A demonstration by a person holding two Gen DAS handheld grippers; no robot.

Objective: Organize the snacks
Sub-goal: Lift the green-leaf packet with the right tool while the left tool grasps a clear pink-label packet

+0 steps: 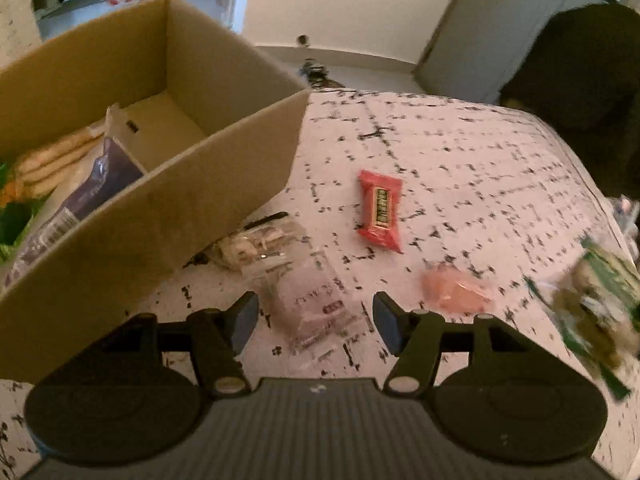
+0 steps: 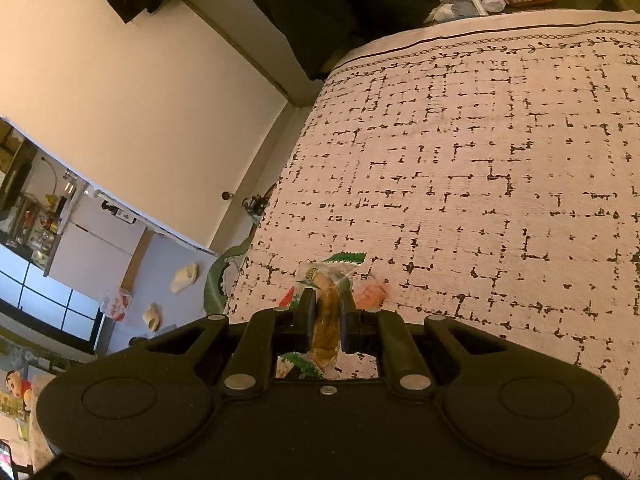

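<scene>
the clear snack packet (image 1: 316, 312) lies flat on the patterned surface (image 1: 460, 152), directly ahead of the left gripper (image 1: 316, 320) and between its two pads, its long axis running near to far, roughly in line with the jaws. the jaws stand about half apart and empty; the pads look clear of the wrapper on both sides. the cardboard box (image 1: 168, 216), already holding several packets, sits just to the left. a red bar (image 1: 379, 211) lies farther off, a pink packet (image 1: 456, 288) to the right. the left hand is plainly nearer this packet. the right gripper (image 2: 327, 320) is clamped on a green-edged snack bag (image 2: 326, 320), held above the surface, so it looks occupied.
</scene>
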